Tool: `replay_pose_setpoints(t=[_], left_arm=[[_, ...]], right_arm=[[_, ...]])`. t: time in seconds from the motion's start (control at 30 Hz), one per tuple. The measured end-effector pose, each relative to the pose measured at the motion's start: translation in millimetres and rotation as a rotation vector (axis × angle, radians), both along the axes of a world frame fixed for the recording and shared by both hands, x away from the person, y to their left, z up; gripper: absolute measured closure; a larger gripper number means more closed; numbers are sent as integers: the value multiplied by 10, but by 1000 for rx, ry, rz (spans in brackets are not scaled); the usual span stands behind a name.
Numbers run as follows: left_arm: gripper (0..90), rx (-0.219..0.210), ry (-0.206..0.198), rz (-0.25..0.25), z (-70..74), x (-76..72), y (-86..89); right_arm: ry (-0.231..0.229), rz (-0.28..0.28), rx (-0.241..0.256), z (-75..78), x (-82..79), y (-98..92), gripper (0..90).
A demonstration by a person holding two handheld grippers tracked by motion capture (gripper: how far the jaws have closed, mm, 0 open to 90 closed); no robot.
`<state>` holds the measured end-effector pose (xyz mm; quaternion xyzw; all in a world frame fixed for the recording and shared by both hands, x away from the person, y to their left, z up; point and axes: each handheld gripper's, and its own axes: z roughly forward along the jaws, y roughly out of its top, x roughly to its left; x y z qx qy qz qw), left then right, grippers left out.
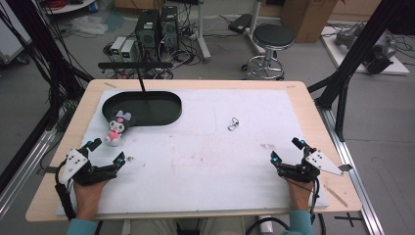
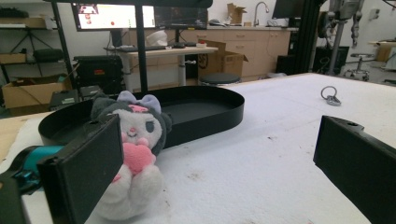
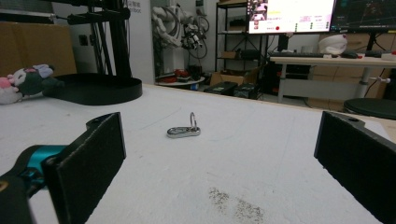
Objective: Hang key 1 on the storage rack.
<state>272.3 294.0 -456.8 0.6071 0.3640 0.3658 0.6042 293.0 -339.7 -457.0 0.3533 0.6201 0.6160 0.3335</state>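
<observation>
Left gripper [image 1: 106, 152] and right gripper [image 1: 286, 150] resting near the desk's front corners, jaws wide apart, gripping nothing. Plush toy [image 1: 116, 128] just beyond the left, touching the black tray [image 1: 169, 116]; keyring clip [image 1: 233, 124] mid-desk.

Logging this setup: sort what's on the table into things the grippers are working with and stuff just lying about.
In play: plush toy by the left gripper; metal keyring clip ahead of the right gripper; black tray.
Lying about: stool, computer boxes on the floor.
</observation>
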Motion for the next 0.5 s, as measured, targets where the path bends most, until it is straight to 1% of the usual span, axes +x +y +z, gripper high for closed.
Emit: replay_pose_setpoints(t=[0.1, 0.2, 0.27, 0.37, 0.5], left_arm=[[20, -5, 0, 2, -2, -1, 4], [20, -4, -1, 1, -1, -3, 9], [20, -11, 0, 2, -2, -1, 7], [20, -10, 3, 3, 0, 3, 8], [20, -6, -1, 4, 0, 0, 6]], right_arm=[[0, 2, 0, 0, 1, -1, 12], [13, -1, 10, 1, -2, 0, 12], [0, -2, -1, 0, 0, 1, 12], [9, -3, 3, 1, -3, 1, 12], [9, -3, 0, 2, -1, 3, 12]])
